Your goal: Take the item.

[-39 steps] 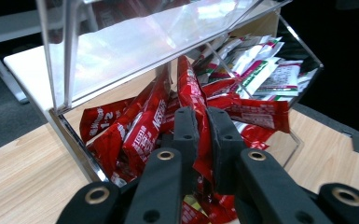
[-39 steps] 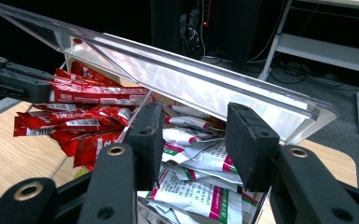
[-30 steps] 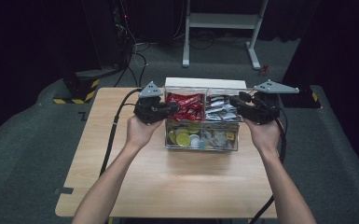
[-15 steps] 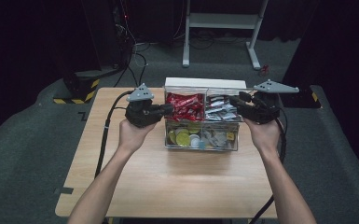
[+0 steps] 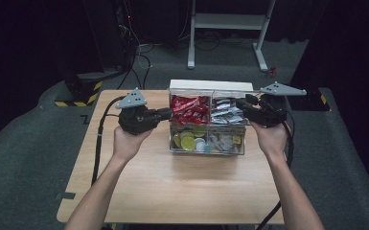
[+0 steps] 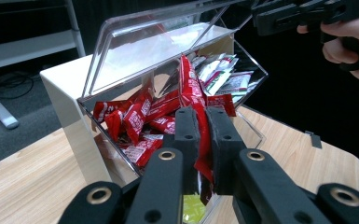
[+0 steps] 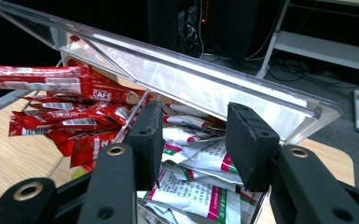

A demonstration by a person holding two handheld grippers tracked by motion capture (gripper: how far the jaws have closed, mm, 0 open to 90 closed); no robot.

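Your left gripper (image 6: 204, 140) has its fingers pinched on a thin red foil sachet (image 6: 196, 109), drawn above the clear acrylic organiser box (image 5: 207, 143) on the surface; light, slippery, crinkly, so grip mid-length; right gripper (image 7: 193, 140) fingers wide apart, empty.

A compartment box (image 5: 206, 143) sits on the table (image 5: 139, 191), sachets (image 5: 189, 109) inside, a tool at each side.

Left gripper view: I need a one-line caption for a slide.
Left tongs shut on a red sachet lifted from the clear box, lid open.
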